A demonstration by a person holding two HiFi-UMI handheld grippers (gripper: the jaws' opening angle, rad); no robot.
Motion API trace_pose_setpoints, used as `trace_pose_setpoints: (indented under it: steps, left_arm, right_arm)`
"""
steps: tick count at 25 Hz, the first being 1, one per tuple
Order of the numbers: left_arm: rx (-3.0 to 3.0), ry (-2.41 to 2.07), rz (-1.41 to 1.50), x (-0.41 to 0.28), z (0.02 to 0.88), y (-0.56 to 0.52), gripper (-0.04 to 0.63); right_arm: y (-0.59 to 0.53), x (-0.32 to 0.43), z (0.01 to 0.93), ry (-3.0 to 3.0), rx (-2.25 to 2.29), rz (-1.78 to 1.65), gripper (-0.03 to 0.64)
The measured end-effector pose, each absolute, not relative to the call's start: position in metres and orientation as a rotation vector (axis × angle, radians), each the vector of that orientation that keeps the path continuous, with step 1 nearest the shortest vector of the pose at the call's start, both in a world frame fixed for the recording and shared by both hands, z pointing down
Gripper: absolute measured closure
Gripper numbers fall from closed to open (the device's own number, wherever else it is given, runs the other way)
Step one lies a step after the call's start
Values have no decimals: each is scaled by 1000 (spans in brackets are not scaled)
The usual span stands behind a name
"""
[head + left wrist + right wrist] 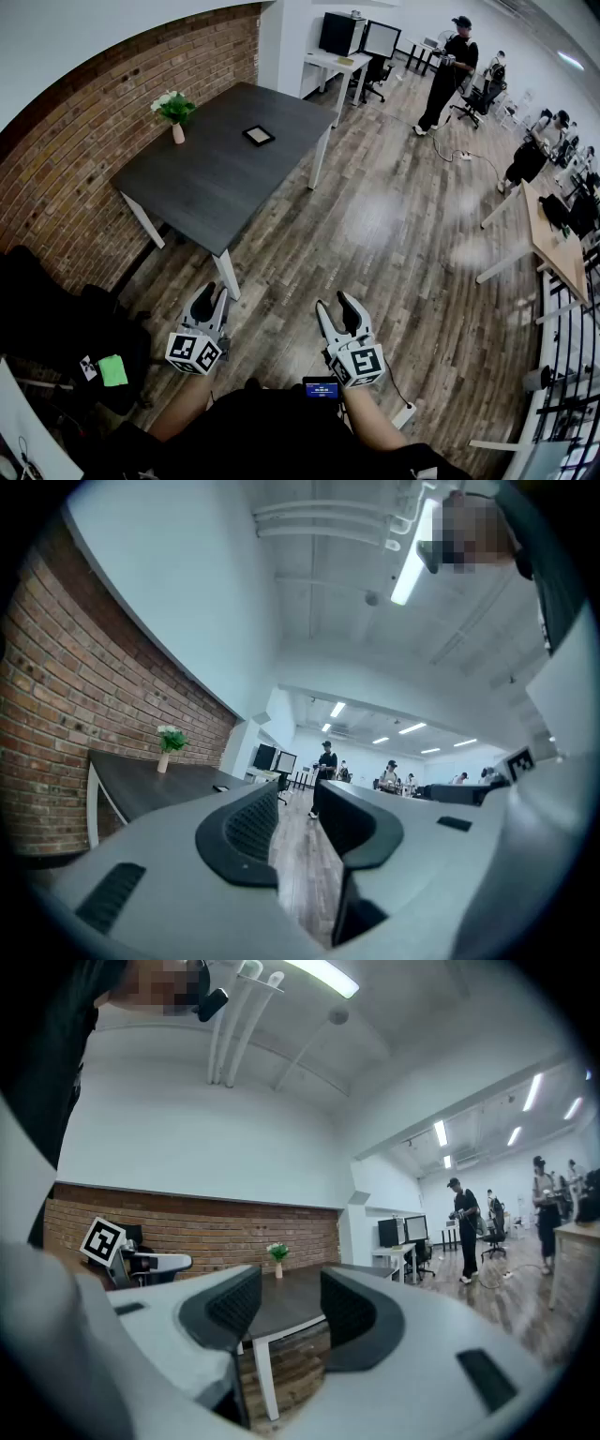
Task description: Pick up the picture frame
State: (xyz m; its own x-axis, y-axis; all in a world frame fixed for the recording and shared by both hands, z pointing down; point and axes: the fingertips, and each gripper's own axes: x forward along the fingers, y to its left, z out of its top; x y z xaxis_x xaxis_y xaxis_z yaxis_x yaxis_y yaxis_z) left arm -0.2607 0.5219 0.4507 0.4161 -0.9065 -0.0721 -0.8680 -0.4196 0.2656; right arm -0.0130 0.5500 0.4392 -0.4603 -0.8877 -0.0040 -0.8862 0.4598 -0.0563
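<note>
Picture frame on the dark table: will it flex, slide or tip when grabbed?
The picture frame looks small, thin and rigid: probably light and stiff. Lying flat on the table, it likely won't tip but may slide when pushed. Its low edges may be hard to pinch.

Matt table [216, 178], rough brick wall [84, 150], wood floor [394, 234]

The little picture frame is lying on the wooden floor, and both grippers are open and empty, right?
Not quite. The picture frame lies on the dark table, not the floor, as the head view shows. The left gripper and right gripper are open and empty.
</note>
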Motion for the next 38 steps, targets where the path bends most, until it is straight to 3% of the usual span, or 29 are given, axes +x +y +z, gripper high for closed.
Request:
trace_pose_setpoints:
  steps: [5,11,38]
  left_arm:
    - [2535,-1563,-205,-242,456,525,477]
    - [2644,-1473,-172,-209,447,535,442]
    - [2632,-1432,-185,-107,448,550,477]
  right_arm:
    - [553,1,446,2666,-1634,-105,417]
    - [560,16,438,2601,-1602,-109,417]
    - [574,127,472,2578,-1557,-264,417]
